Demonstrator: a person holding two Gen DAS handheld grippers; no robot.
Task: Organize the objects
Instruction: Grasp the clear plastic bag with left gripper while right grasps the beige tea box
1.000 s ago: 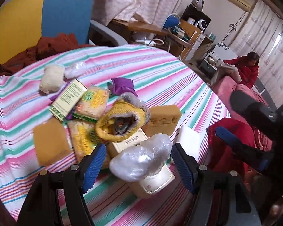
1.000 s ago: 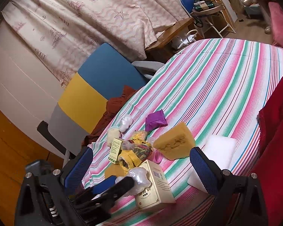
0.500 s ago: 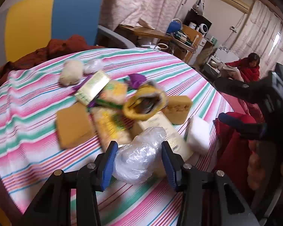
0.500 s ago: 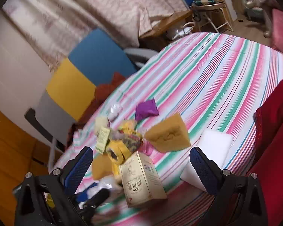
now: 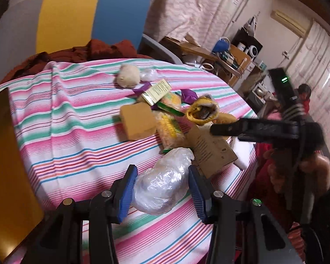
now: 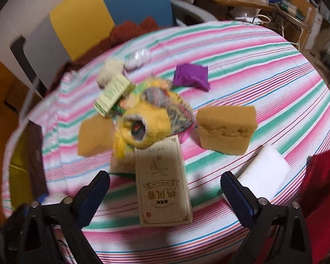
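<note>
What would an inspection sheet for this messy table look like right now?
Surface: round table under a pink, green and white striped cloth.
Job's things: crinkled clear plastic bag; beige printed carton; two tan sponge blocks; white foam block; purple pouch; yellow knitted sock bundle; pale green box.
Clutter: rust-red cloth at the table's far edge.
Tongs: left tongs closed on the plastic bag; right tongs open over the carton.
Cables: nothing seen on the table.
Surroundings: yellow and blue chair back, patterned curtains, cluttered wooden desk.
</note>
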